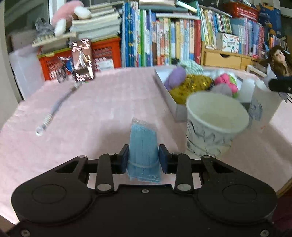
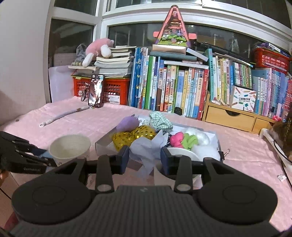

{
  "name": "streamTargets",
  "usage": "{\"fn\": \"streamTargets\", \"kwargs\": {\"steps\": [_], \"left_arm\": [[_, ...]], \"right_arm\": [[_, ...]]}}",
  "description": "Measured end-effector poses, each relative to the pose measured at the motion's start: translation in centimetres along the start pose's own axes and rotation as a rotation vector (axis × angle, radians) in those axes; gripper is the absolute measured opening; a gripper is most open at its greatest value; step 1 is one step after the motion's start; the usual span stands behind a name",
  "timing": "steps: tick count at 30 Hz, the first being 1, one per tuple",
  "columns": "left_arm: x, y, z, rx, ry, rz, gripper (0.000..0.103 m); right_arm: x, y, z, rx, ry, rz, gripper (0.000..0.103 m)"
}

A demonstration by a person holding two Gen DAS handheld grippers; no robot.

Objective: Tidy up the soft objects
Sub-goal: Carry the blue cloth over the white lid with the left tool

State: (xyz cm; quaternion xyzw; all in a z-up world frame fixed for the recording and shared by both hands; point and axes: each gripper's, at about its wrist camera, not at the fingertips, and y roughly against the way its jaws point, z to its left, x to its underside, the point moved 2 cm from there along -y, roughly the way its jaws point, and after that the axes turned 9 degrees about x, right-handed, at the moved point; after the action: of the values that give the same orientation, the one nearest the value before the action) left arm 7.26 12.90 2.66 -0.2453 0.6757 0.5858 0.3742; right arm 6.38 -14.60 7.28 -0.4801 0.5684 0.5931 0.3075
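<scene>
In the left wrist view the left gripper (image 1: 143,160) sits low in the centre of the frame with its two blue pads pressed against the sides of a packet of blue face masks (image 1: 144,145), which is wrapped in clear plastic, bound by a thin white band and stands upright between the fingers above the pink tablecloth (image 1: 102,102). To the right of it in that frame stands a white paper cup (image 1: 215,125) with a marbled print, upright and showing a bare inside; behind the cup, toward the upper right, lies a shallow grey box (image 1: 169,94) holding soft things: a purple plush piece (image 1: 175,77), a gold sequinned fabric item (image 1: 191,84), a pink and green knot of fabric (image 1: 227,82) and a green checked cloth (image 1: 191,66). A white cord (image 1: 54,109) lies on the cloth at the left, and a phone (image 1: 83,59) leans against a red crate (image 1: 107,52) at the upper left, below a pink plush toy (image 1: 67,14) on stacked books. In the right wrist view the right gripper (image 2: 144,161) is at the lower centre with its jaws spread and crumpled white tissue paper (image 2: 146,151) between the pads; whether the pads touch or hold it cannot be told. Just beyond lies the same box, and at the lower left of that frame the cup stands beside the left gripper.
</scene>
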Motion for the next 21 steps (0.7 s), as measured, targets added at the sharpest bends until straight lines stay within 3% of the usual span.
{"fn": "streamTargets", "kwargs": {"steps": [6,13,21], "left_arm": [[-2.6,1.8,0.7,-0.022,0.008,-0.057,0.032],[-5.7,3.2,0.2,0.019,0.001,-0.100,0.032],[-8.4,3.2,-2.2,0.091,-0.011,-0.097,0.032]], "right_arm": [[-0.4,0.3,-0.9,0.025,-0.006,-0.018,0.045],[-1.1,0.4,-2.5,0.051,-0.038,-0.023,0.045],[-1.5,0.7,-5.1,0.097,-0.073,-0.029,0.045]]}}
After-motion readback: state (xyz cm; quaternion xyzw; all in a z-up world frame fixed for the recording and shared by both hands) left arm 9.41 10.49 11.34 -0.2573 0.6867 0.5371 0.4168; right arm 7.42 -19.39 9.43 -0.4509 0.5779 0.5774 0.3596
